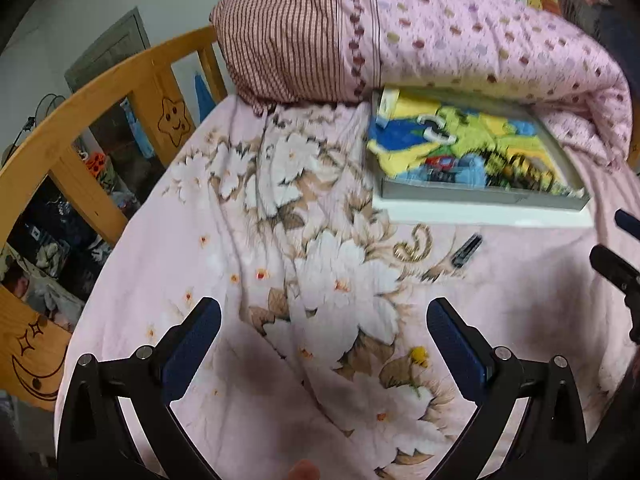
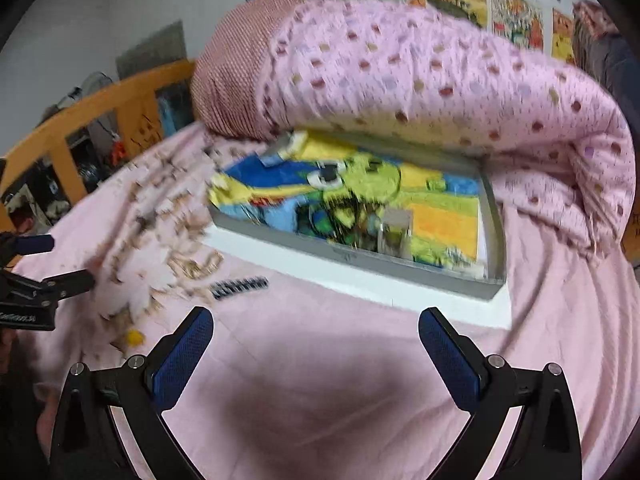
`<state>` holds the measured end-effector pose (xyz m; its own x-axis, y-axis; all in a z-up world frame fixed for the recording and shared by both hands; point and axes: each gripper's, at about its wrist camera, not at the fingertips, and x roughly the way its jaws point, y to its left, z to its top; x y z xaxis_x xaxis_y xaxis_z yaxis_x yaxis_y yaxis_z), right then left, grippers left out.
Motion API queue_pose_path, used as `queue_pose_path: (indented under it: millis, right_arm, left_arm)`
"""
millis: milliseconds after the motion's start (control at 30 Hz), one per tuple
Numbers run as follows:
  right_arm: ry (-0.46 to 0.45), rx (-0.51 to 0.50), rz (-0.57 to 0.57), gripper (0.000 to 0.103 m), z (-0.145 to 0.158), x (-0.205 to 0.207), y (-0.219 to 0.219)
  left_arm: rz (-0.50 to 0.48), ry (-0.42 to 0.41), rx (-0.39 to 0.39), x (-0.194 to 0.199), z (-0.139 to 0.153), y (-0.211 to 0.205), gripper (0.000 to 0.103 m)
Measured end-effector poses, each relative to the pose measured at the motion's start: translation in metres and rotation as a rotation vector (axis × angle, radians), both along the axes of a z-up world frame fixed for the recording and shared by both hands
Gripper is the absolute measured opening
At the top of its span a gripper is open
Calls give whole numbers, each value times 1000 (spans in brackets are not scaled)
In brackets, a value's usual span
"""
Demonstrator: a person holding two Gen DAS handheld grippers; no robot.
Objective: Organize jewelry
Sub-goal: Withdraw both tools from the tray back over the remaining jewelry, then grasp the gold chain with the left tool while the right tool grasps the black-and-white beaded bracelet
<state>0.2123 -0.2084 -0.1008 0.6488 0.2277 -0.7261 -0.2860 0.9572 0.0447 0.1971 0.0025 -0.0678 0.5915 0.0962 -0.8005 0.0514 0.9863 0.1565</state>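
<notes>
both grippers hover over a pink floral bedsheet (image 1: 224, 360) w/ nothing between the fingers. left gripper (image 1: 324, 320) has its jaws spread wide, blue pads facing in, above the big white flower print. right gripper (image 2: 316, 330) is likewise wide apart, over a plain pink patch just in front of the tray.

the shallow grey tray (image 2: 494, 216) sits on a white base at the far side of the bed, tucked against a rolled pink dotted quilt (image 2: 440, 76). inside it is a bright yellow/green/blue cloth (image 1: 404, 136) w/ small items on top – too blurred to tell apart. on the sheet near the tray's front edge lie a gold curly chain (image 1: 414, 246) and, just beside it, a small dark hair clip (image 1: 466, 250) – both loose, neither touched by a gripper.

wooden bed rail (image 1: 120, 80) w/ a star drawing runs along the left. right-wrist view is motion-blurred.
</notes>
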Motion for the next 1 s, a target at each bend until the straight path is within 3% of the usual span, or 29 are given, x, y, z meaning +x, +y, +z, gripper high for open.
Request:
queue_pose_path:
  millis: [200, 367, 500, 700, 767, 833, 900, 1000]
  right_arm:
    - [97, 27, 2, 103, -20, 17, -1]
    - [99, 1, 157, 103, -31, 32, 19]
    - [87, -7, 261, 103, -44, 48, 33]
    - [91, -7, 350, 103, -57, 56, 48]
    - [92, -17, 360, 103, -61, 57, 52]
    - [90, -18, 360, 103, -63, 58, 54]
    - [91, -7, 355, 103, -64, 60, 55]
    - [70, -18, 356, 101, -63, 60, 57]
  left_arm:
    - [8, 91, 27, 9, -17, 2, 101]
    - [-25, 120, -13, 28, -23, 3, 101]
    - [-153, 133, -79, 52, -29, 1, 101]
    - [-398, 64, -35, 65, -37, -10, 100]
    - [-429, 79, -64, 69, -44, -6, 93]
    - [-436, 112, -114, 75, -51, -2, 71]
    - [-451, 130, -130, 81, -56, -2, 61]
    - [-494, 127, -137, 84, -59, -6, 57]
